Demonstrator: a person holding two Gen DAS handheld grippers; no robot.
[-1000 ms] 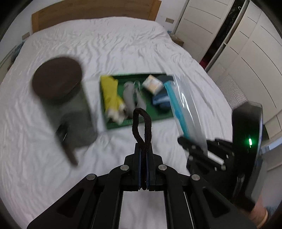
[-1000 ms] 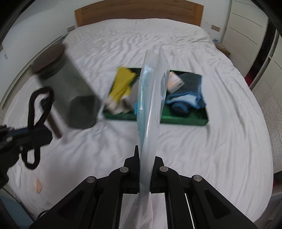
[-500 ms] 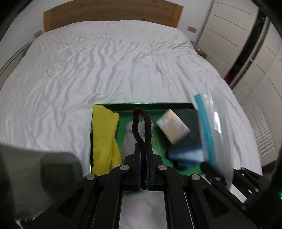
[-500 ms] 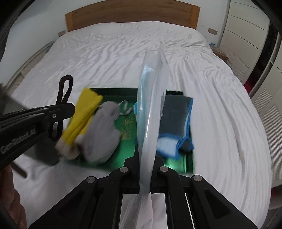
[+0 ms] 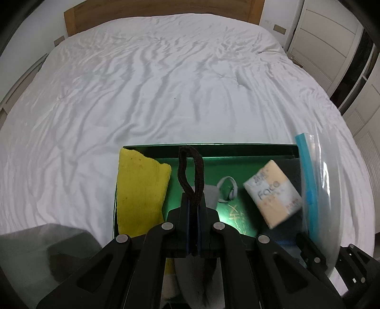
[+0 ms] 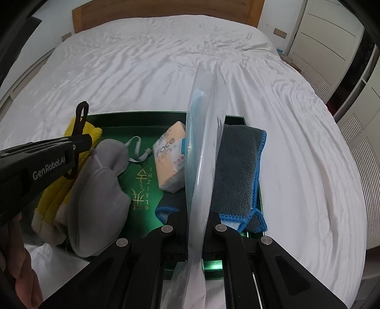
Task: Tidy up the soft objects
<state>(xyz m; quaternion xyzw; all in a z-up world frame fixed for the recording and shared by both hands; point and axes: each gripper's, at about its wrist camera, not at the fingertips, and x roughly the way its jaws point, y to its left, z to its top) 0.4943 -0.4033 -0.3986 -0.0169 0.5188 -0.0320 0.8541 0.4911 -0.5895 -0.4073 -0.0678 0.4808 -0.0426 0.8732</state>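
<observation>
My left gripper is shut on a black fuzzy cord loop that stands up from its tips over the green tray. In the right wrist view the left gripper and the loop come in from the left. My right gripper is shut on the edge of a clear zip bag with a blue seal, also seen as the zip bag at the right. In the tray lie a yellow cloth, a grey eye mask, a tissue pack and a grey blue-edged towel.
The tray rests on a wide bed with a wrinkled white sheet and a wooden headboard. White wardrobe doors stand at the right. A blurred grey container sits at the lower left. A hand holds the left gripper.
Both grippers have come forward and down towards the tray, which now lies close beneath them. The grey container has slid to the lower left edge. Both grips are unchanged.
</observation>
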